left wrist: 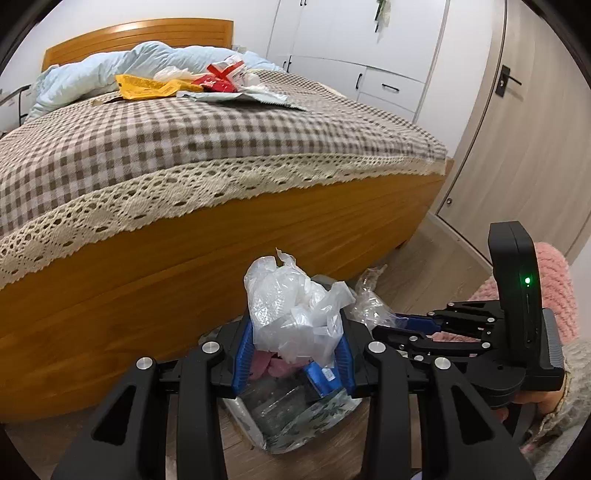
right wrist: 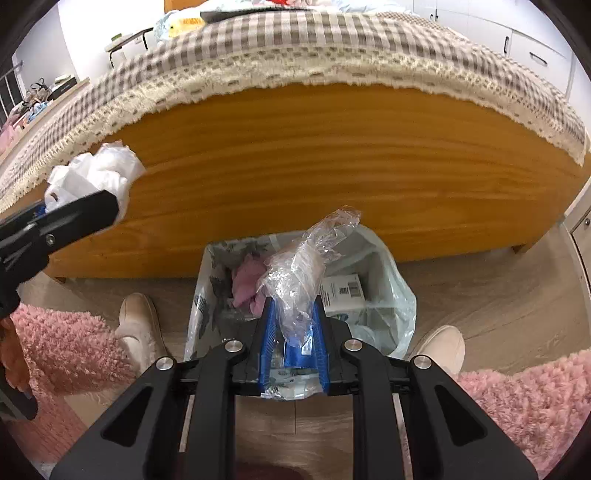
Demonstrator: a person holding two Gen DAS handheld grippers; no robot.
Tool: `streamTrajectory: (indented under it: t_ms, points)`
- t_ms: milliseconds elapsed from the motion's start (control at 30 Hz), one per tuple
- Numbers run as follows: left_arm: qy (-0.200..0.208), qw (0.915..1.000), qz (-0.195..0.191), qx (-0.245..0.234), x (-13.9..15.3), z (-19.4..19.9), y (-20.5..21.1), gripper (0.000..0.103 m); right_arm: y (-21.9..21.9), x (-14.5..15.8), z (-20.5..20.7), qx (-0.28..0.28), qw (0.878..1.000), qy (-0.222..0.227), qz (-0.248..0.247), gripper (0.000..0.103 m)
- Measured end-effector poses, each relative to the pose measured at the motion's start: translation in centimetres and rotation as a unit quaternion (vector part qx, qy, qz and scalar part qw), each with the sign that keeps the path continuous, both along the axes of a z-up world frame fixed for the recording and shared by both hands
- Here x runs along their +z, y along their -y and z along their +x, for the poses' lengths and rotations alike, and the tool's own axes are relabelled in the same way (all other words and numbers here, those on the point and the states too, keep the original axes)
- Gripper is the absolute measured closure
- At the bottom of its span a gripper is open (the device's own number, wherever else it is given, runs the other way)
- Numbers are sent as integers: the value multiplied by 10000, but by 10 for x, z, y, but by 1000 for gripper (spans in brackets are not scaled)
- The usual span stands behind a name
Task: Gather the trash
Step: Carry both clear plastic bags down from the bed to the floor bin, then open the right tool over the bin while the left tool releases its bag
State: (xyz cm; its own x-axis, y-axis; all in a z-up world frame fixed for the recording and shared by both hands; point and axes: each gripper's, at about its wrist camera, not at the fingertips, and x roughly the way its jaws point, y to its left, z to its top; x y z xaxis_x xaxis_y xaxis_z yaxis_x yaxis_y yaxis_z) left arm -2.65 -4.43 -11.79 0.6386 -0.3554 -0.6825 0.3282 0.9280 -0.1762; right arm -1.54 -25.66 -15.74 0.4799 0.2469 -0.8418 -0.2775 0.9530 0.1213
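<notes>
Right wrist view: the right claw [right wrist: 293, 347] gripped clear wrap [right wrist: 306, 266] over the bin [right wrist: 391, 295], ready to drop it. The left claw [left wrist: 293, 354] pinched a white bag [left wrist: 291, 306] beside it, for the same bin.

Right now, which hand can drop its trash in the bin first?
Right, probably. The right gripper holds its clear wrapper directly over the open bin. The left gripper's white bag hangs off to the side.

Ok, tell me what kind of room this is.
Most likely a bedroom in a home. There is a wooden bed with a checked cover, a rumpled blue duvet by the headboard, and white wardrobe doors along the far wall.
</notes>
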Motion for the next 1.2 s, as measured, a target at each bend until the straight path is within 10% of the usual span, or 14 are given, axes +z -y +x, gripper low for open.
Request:
streamTrajectory:
  t_ms: [1200]
  points:
    - [-1341, 9905, 276, 144, -68, 51, 12, 68, 4, -62, 69, -360, 9948, -923, -217, 78]
